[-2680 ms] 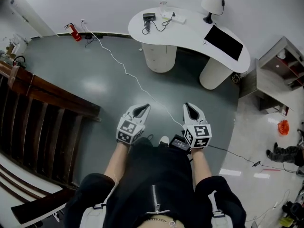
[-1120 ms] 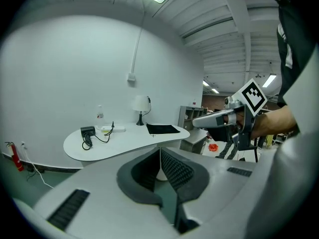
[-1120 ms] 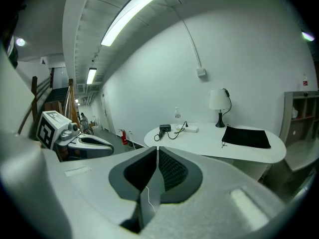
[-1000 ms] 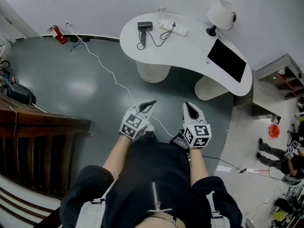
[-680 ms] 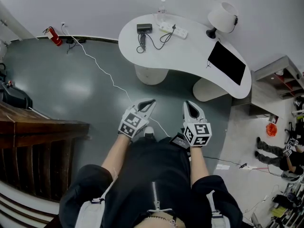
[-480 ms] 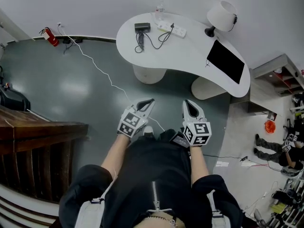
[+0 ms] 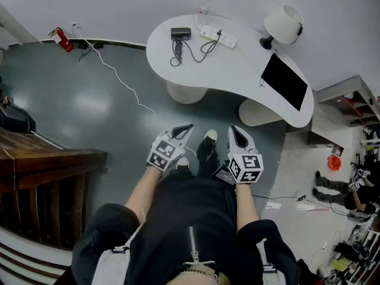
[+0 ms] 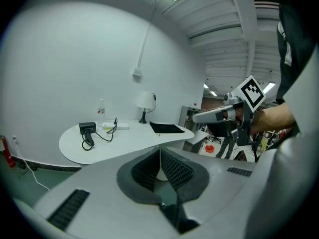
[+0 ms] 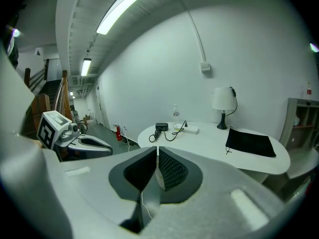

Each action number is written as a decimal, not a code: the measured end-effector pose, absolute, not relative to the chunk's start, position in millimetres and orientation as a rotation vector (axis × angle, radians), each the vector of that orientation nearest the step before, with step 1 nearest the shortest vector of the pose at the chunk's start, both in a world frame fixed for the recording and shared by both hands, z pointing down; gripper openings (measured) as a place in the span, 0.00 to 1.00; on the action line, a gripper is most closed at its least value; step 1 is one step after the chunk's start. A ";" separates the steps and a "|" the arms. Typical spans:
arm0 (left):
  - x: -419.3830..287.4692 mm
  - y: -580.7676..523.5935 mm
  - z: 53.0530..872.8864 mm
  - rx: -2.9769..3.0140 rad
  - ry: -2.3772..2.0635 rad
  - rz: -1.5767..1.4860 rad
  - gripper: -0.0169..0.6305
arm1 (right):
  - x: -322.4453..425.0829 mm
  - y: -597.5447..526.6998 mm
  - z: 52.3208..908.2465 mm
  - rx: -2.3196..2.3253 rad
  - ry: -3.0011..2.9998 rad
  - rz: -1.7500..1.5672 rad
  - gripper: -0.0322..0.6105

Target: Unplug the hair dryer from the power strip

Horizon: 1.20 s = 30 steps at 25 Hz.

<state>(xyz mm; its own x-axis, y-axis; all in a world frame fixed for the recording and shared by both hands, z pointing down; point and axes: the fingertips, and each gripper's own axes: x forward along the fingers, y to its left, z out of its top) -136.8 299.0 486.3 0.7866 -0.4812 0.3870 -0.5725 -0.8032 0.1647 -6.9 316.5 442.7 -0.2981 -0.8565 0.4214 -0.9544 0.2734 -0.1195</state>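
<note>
Side by side at waist height, my left gripper and right gripper each have their jaws pressed together on nothing. I judge that sensible, since nothing is within reach: the counter stands well apart across the grey floor. On it lies one black hair dryer, its cord looping to one white power strip just beside it, apparently plugged in. Also on the counter are one bottle, one lamp and one dark mat.
</note>
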 end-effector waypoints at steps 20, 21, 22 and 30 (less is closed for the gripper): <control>-63.6 178.1 492.3 2.677 -0.864 0.560 0.05 | 65.3 183.8 448.0 1.619 -2.345 0.526 0.06; -58.0 170.8 491.2 2.674 -0.870 0.561 0.05 | 71.6 175.6 447.4 1.614 -2.351 0.528 0.06; -52.6 163.6 490.1 2.671 -0.877 0.562 0.05 | 77.7 167.2 447.0 1.609 -2.356 0.529 0.06; -19.5 116.9 489.6 2.640 -0.936 0.602 0.05 | 116.1 111.5 444.6 1.563 -2.410 0.542 0.06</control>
